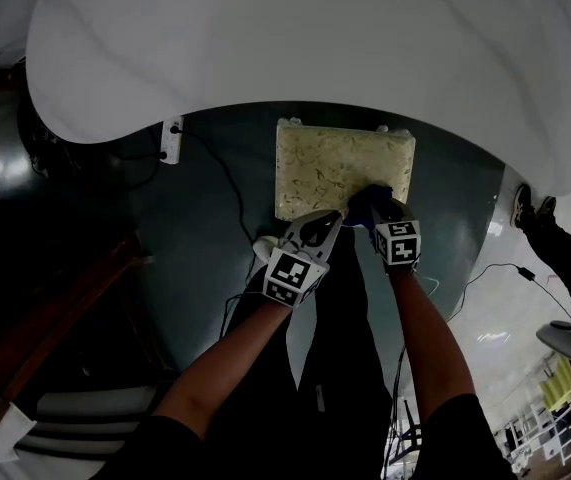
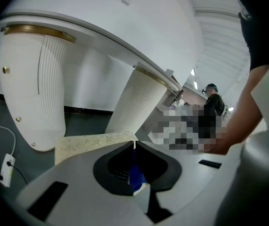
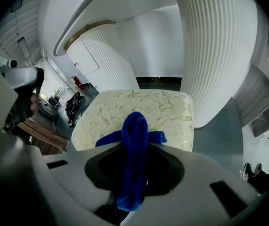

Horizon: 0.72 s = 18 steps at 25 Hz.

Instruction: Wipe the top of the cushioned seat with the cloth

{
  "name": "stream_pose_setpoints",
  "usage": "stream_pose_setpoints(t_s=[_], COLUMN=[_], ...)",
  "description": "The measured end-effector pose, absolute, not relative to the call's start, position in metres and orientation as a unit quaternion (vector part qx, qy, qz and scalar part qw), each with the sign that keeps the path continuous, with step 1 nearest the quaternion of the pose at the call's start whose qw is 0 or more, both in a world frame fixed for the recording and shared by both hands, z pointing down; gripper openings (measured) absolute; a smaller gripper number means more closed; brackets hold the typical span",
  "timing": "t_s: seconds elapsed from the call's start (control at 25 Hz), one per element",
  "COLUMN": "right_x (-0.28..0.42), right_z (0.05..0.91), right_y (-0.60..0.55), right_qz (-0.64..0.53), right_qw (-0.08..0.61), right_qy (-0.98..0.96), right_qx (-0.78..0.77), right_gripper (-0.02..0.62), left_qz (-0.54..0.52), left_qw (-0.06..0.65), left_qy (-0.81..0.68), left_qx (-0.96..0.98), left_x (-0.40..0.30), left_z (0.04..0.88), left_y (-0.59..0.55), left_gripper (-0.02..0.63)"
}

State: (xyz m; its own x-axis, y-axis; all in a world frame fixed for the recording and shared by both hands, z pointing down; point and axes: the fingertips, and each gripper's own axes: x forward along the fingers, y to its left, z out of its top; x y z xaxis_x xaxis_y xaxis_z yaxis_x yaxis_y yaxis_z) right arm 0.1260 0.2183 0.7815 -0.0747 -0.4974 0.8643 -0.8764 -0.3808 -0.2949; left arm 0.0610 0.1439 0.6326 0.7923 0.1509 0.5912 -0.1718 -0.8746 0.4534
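Cloth ×1, in left tongs and right tongs | cushioned seat ×1

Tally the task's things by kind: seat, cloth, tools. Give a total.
cushioned seat: 1
blue cloth: 1
tools: 2, the left tool and the right tool, each shut on the blue cloth
total: 4

This looks like a big hall or lobby. A huge white curved counter on ribbed white legs with gold bands fills the upper frame. Cables cross the dark floor.
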Motion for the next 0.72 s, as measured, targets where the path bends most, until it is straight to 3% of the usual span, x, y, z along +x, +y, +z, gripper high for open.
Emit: stream_pose_setpoints(t_s=[0.72], right_x=[0.167], right_z=[0.78], right_y=[0.262], right_qz=[0.514], right_qw=[0.193], right_qy=[-0.513], right_qx=[0.66], right_gripper=[0.095], left_qz=[0.325], left_qw=[0.249], left_qy=[0.051], left_qx=[0.911], left_x=[0.114], left_z=[0.637], left_y=[0.181], left_gripper=[0.025])
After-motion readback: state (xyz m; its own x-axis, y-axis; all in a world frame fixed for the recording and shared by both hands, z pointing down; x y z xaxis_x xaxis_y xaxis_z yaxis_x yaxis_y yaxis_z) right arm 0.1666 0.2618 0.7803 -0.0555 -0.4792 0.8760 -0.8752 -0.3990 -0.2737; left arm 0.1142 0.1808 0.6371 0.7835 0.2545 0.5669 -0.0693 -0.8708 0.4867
